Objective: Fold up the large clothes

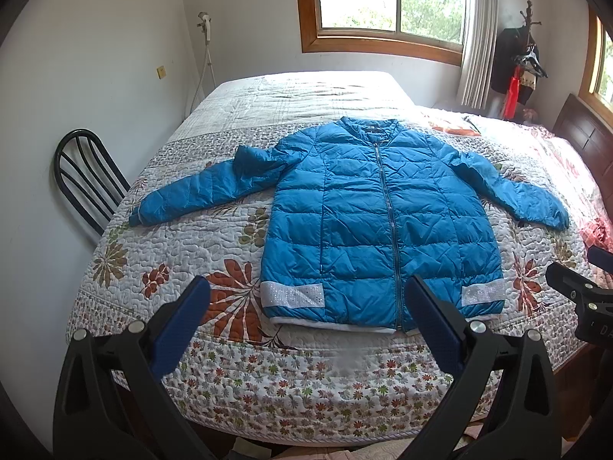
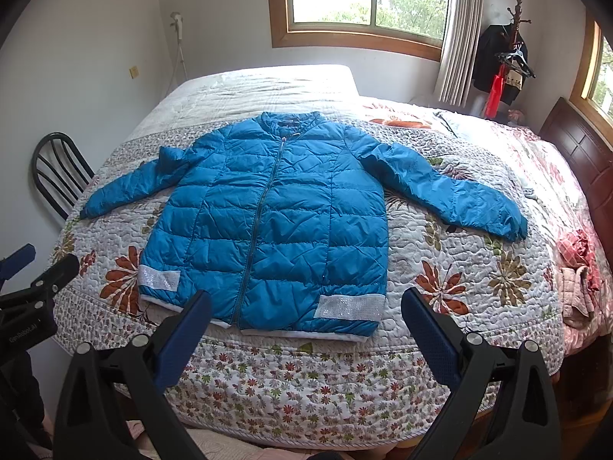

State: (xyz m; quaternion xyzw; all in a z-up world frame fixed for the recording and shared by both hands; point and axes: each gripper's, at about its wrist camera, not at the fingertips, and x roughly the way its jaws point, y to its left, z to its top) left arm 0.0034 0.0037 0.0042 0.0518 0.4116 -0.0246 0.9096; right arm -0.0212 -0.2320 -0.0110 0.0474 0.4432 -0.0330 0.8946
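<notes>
One pink crumpled garment [image 2: 576, 295] is seen only in the right view. Both the left hand-held gripper [image 1: 306, 287] and the right hand-held gripper [image 2: 306, 303] are spread wide, empty, above the blue jacket [image 1: 375, 207] on the bed [image 1: 191, 237].

Black chair [image 1: 86, 176] beside floral-quilted bed [image 1: 268, 375]; coat rack [image 1: 523, 57] near window [image 1: 387, 4].

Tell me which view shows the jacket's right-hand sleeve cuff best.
Right wrist view: the cuff lies well inside the frame, sleeve fully visible on the quilt. Left wrist view shows the same cuff nearer the distorted edge.

Glossy, crinkled quilted jacket [image 1: 367, 207] lies on a matt, stitched cloth bedspread [image 1: 199, 237].
</notes>
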